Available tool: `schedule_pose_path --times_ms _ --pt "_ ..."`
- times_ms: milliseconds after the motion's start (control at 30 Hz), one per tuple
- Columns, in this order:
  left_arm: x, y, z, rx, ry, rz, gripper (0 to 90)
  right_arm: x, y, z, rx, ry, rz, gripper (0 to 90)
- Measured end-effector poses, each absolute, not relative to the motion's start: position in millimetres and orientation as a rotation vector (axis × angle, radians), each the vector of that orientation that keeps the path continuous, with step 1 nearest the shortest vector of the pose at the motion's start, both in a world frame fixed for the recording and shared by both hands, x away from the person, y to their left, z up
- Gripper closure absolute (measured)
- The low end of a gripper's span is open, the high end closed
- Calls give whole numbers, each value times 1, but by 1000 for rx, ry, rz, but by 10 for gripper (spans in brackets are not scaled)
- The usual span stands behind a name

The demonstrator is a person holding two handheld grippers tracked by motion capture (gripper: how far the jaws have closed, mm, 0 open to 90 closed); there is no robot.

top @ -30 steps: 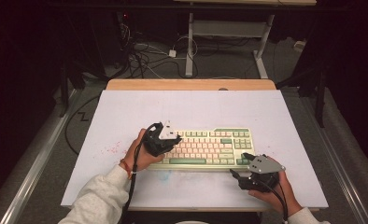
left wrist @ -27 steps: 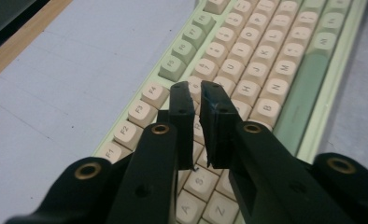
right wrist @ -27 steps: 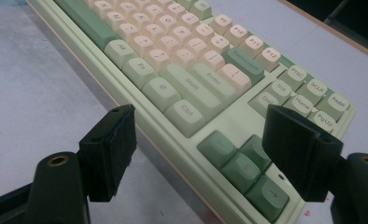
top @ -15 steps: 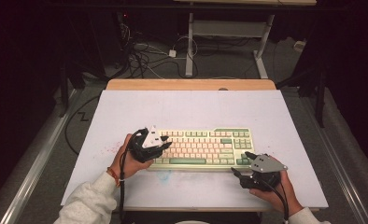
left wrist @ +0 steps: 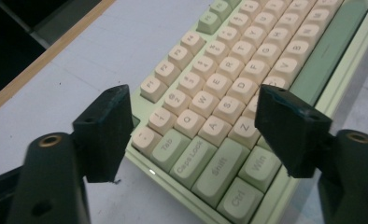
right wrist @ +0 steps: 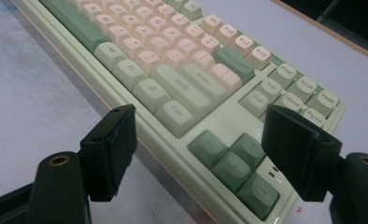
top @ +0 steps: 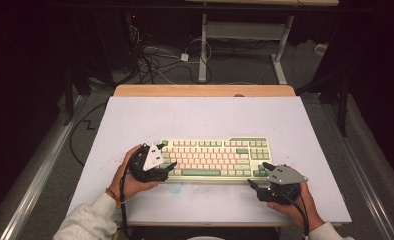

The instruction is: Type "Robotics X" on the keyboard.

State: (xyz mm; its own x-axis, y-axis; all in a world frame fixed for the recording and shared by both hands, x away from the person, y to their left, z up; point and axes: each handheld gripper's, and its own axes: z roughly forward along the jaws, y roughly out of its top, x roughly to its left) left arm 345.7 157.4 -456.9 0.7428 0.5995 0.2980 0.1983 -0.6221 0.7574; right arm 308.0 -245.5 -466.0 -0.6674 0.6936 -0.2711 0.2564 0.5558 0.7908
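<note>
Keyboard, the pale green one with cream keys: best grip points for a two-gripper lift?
Probably the two short ends of the pale green and cream plastic keyboard, one gripper per end, coming in level from the sides. It lies flat, long and low, so the end rims suit the jaws. The left gripper and right gripper, both open, already straddle its corners.

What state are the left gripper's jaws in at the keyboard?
Open. The left gripper has just been opening; its jaws straddle the keyboard's left end, pressing nothing.

A white table top [top: 135, 125] sits under the light, its wooden far edge [top: 205, 90] catching it. Beyond lies grey floor [top: 245, 70] with tangled cables [top: 152, 62] and a metal desk frame [top: 245, 37], and darkness swallows both sides.
</note>
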Motion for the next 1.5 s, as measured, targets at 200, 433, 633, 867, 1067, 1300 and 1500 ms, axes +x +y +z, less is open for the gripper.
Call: schedule_pose_path --times_ms 200,433,633,867,1067,1300,1500 --pt "339 167 -467 2229 620 698 178 309 -245 -465 760 2212 1009 273" --pt "329 177 -473 2235 638 690 162 313 -239 -462 756 2216 1034 356" --pt "325 183 -476 2238 659 682 162 320 -232 -454 749 2205 1091 628" --pt "322 187 -479 2239 683 667 162 330 -219 -448 712 2249 1125 829" --pt "322 185 -478 2236 683 671 162 338 -196 -444 649 2310 1116 900" --pt "322 184 -479 2240 682 661 167 356 -174 -442 613 2353 1081 900" --pt "322 183 -479 2248 675 661 167 370 -156 -444 597 2384 1045 900"
